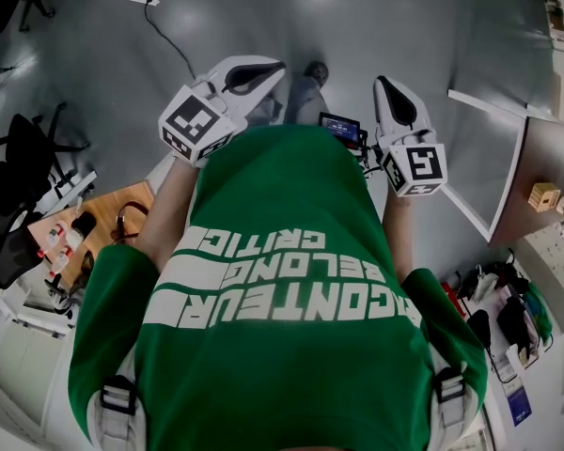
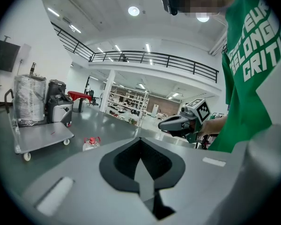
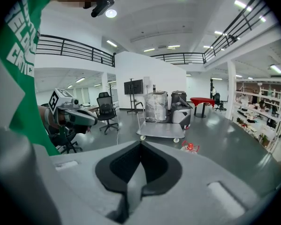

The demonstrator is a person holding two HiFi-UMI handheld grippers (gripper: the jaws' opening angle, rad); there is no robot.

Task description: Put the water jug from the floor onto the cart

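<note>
Item 1. Left gripper [image 2: 140, 140]: white body with a marker cube. Its jaws were pressed together at the tips and nothing stood between them. It was held out in front of the person's green shirt [image 1: 282, 280] and well clear of the floor.

Item 2. Right gripper [image 3: 140, 144]: same build. Its jaws were also closed tip to tip and empty. It was carried beside the left gripper, the two apart at either side of the body.

Item 3. Water jug [image 3: 190, 147]: clear, with a red cap and red handle. It stood upright on the grey floor [image 3: 234, 144], near the cart but not touching it, and lay far from both grippers. In the left gripper view it showed to the right of the cart's deck.

Item 4. Cart [image 3: 161, 131]: a flat grey platform on small wheels, with an upright push handle at one end. Its near part was bare. At the far end it carried a bundle wrapped in plastic film [image 3: 155, 107] and, next to that, a dark grey case [image 3: 180, 111].

Item 5. Surroundings: a red table [image 3: 202, 101] stood behind the cart, and a black office chair [image 3: 106, 109] stood to the cart's left in the right gripper view.
</note>
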